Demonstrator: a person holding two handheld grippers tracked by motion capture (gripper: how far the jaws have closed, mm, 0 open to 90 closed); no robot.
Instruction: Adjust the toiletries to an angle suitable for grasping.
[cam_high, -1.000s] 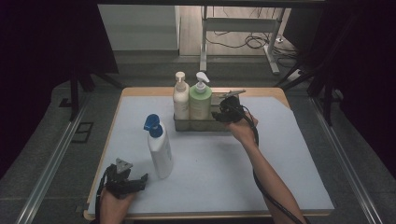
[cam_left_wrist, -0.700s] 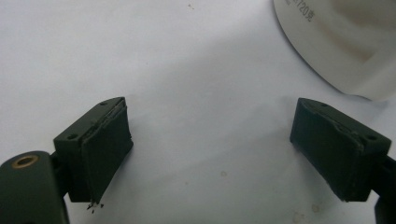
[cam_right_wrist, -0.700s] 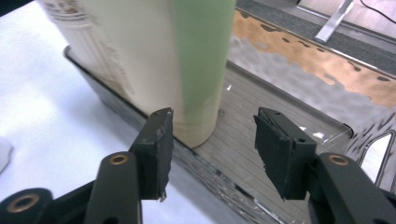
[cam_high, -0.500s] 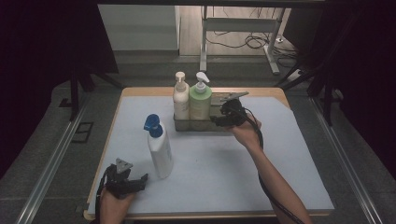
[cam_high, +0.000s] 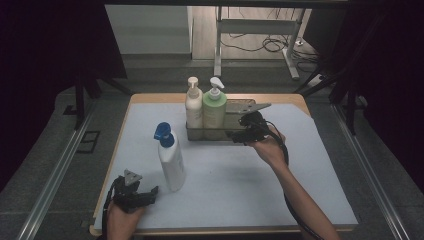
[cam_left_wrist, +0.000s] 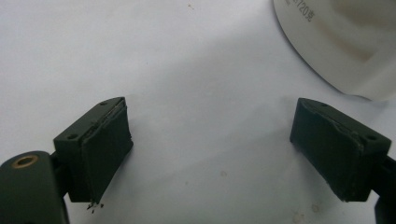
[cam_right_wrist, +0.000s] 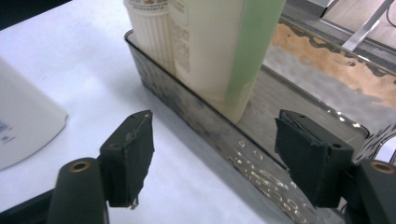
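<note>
Covering most of the wooden table (cam_high: 300, 98) is a white mat (cam_high: 240, 175), biggest thing in the scene; bare wood shows only at the far edge & along the near edge

Next in size, a metal tray (cam_high: 235, 131) sits far-centre on the mat. Inside it, at the left end, 2 pump bottles stand upright & touching: a cream bottle (cam_high: 193, 105) w/ a green bottle (cam_high: 214, 107) to its right. Right half of the tray floor is bare, per the right gripper view (cam_right_wrist: 299, 102)

A white bottle (cam_high: 171, 160) w/ blue pump top (cam_high: 163, 132) stands upright on the mat, near-left of the tray & apart from it, approx. between the 2 grippers. Nothing lies between it & the tray

Right gripper (cam_high: 239, 134) is at the tray's near wall, right of the green bottle, held in the person's right hand (cam_high: 267, 147). Jaws wide apart w/ nothing between the pads; in its own view (cam_right_wrist: 215, 154) they straddle the tray's near wall, one over the mat, the other over the tray floor. Can't tell if a pad touches the wall

Left gripper (cam_high: 142, 195) rests low at the near-left of the mat, just near-left of the white bottle. Jaws wide apart, gripping nothing (cam_left_wrist: 210, 149); only mat between them, bottle base (cam_left_wrist: 336, 42) just beyond & not touched
</note>
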